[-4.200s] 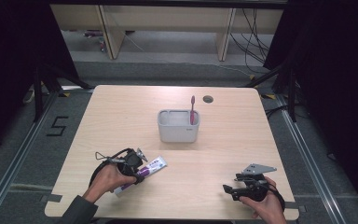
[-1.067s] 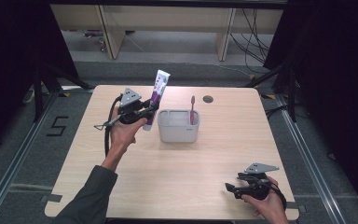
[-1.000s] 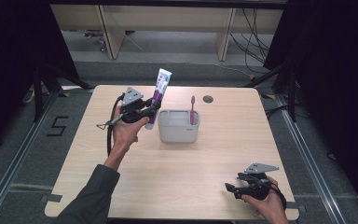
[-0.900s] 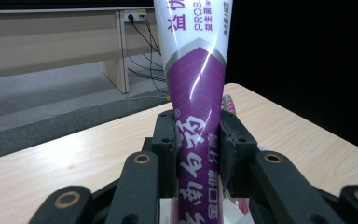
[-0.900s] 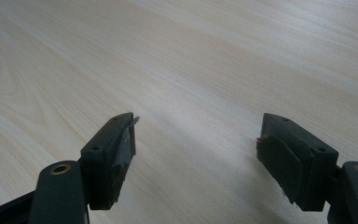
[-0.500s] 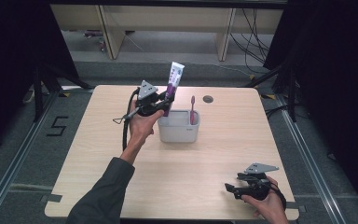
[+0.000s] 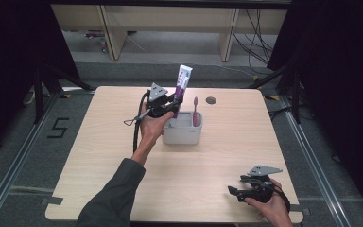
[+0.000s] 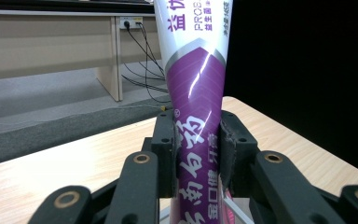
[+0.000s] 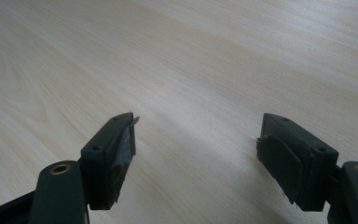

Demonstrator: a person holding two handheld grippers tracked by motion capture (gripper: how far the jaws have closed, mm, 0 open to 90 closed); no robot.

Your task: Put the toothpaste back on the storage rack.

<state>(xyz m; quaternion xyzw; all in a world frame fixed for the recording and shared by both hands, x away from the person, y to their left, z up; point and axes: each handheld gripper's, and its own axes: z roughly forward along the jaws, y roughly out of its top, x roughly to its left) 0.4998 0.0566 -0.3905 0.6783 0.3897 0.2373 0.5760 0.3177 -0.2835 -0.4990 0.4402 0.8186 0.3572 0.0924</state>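
High view: the toothpaste tube [image 7: 183, 84] was clamped upright by the left gripper [image 7: 174, 100], at the grey holder's [image 7: 182, 134] eleven o'clock, while the right gripper's [image 7: 233, 191] fingers [image 9: 112, 154] were held wide open and empty.

Pale wooden table [image 7: 99, 161] bearing grey holder [image 7: 183, 135]

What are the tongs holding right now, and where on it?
The left tongs clamp the purple-and-white toothpaste tube across its lower body, upright above the grey holder. The right tongs are open, holding nothing.
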